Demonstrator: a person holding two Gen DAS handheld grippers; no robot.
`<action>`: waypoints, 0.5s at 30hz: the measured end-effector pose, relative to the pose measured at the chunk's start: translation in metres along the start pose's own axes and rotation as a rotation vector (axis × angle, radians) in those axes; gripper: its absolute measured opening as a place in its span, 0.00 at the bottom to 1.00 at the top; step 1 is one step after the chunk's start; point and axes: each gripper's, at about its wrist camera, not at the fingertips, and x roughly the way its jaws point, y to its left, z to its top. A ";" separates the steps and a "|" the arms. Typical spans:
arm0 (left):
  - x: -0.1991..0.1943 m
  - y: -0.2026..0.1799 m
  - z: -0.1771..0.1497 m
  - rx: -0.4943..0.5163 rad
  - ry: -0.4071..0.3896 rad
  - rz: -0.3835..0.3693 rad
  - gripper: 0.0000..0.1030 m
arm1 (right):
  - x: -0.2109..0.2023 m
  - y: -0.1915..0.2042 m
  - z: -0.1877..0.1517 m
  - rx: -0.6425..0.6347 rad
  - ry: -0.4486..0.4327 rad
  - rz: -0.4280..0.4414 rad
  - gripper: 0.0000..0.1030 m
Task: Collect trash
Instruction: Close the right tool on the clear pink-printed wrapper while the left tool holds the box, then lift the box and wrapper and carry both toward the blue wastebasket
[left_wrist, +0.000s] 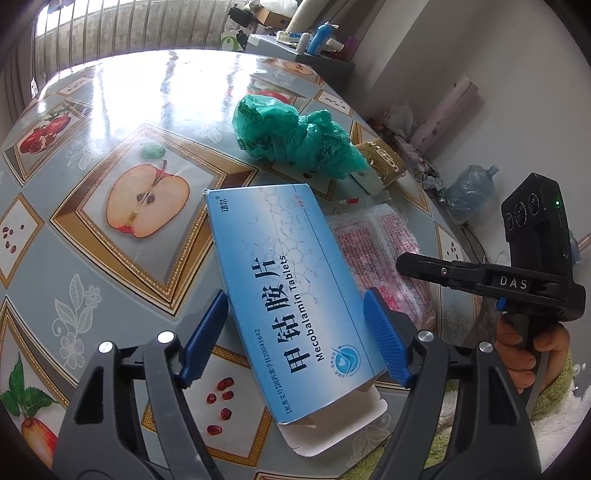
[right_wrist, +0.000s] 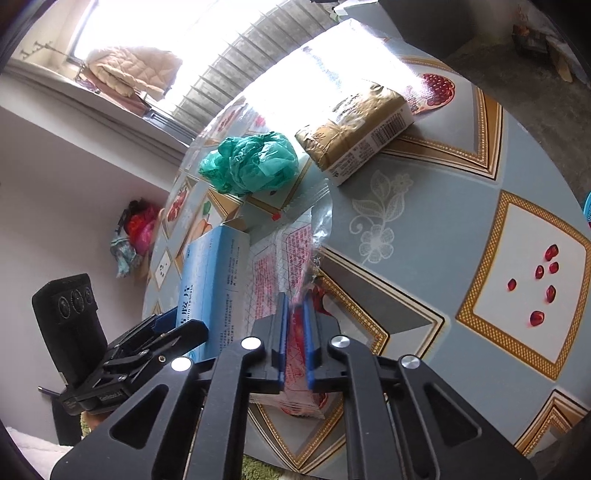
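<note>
Left gripper (left_wrist: 295, 332) pads against both sides of blue medicine box (left_wrist: 291, 295), box tilted above table (left_wrist: 92, 236); near-end flap open, contents not visible. Right gripper (right_wrist: 295, 343) closed narrow on clear plastic wrapper (right_wrist: 291, 266) with red print, just beside box. Crumpled green plastic bag (left_wrist: 295, 136) and brown-wrapped box (right_wrist: 354, 129) lie on table beyond.

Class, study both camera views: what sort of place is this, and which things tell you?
Probably a lived-in home room: a fruit-print tablecloth on a round table, toiletries on a side shelf, and a quilt airing by the window.
</note>
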 end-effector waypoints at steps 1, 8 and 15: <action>0.001 -0.001 0.001 0.001 0.002 0.002 0.69 | -0.001 0.001 -0.001 -0.008 -0.007 -0.005 0.05; 0.007 -0.010 0.007 0.017 0.016 0.062 0.77 | -0.009 0.000 -0.002 -0.028 -0.031 -0.022 0.04; 0.016 -0.019 0.013 0.024 0.034 0.110 0.80 | -0.008 -0.003 -0.004 -0.021 -0.028 -0.009 0.04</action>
